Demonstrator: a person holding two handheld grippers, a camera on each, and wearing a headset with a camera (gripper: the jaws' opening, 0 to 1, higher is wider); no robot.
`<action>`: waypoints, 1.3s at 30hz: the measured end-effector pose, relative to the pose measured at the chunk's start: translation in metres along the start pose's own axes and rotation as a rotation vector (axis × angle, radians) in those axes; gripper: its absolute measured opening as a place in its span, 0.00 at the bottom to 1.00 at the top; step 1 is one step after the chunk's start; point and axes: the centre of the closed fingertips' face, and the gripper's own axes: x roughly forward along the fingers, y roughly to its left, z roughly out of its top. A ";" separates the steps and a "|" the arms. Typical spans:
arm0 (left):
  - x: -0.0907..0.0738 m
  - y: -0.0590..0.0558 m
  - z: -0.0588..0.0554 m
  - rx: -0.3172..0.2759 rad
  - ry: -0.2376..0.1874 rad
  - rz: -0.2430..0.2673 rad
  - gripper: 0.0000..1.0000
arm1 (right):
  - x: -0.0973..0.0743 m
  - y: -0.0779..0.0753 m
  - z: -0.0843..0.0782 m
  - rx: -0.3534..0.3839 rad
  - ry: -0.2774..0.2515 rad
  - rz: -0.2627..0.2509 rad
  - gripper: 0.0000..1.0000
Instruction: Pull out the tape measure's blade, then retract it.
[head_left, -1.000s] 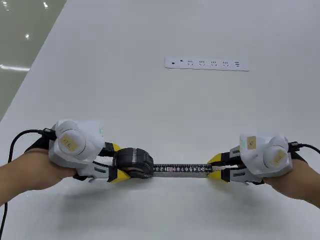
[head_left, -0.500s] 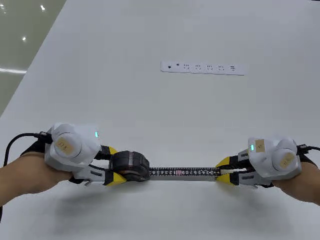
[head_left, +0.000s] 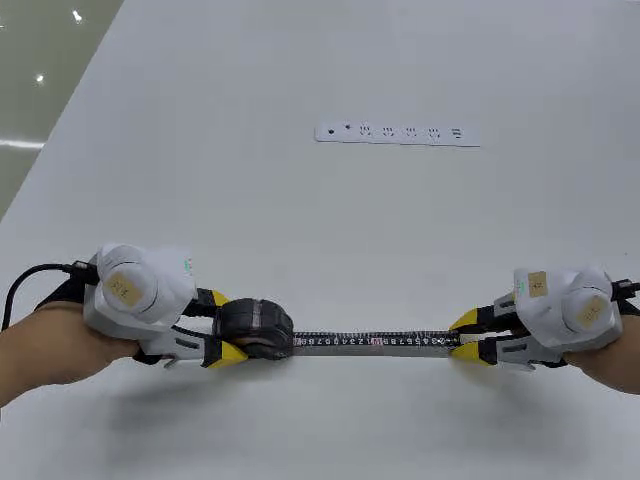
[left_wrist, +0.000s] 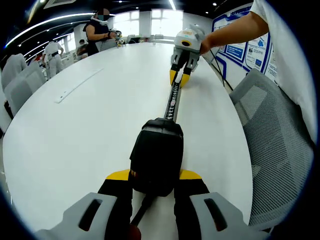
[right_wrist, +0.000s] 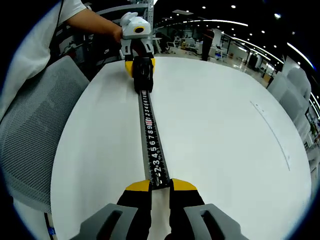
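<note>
Gripping case (head_left: 256, 328), left gripper (head_left: 226, 326); right gripper's (head_left: 464, 337) jaws pinch blade (head_left: 375, 340).

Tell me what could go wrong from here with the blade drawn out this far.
If the right gripper slips off the blade tip, the blade may snap back hard into the case. The left gripper clamps only the case's near end, so more pull might twist or drag it loose.

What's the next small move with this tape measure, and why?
Probably draw the right gripper a little farther from the case, along the table. The blade shows only a short stretch of numbers, its tip is clamped in the right jaws, and the left gripper grips the case.
</note>
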 end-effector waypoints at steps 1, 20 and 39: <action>0.000 0.000 0.000 0.002 0.001 0.001 0.26 | -0.001 0.000 -0.002 0.000 0.003 -0.002 0.09; 0.000 0.000 0.000 -0.002 0.000 0.002 0.26 | -0.017 -0.003 -0.018 0.031 0.032 -0.016 0.09; 0.001 0.001 0.000 0.001 0.008 0.022 0.27 | -0.023 -0.003 -0.024 0.048 0.046 -0.030 0.11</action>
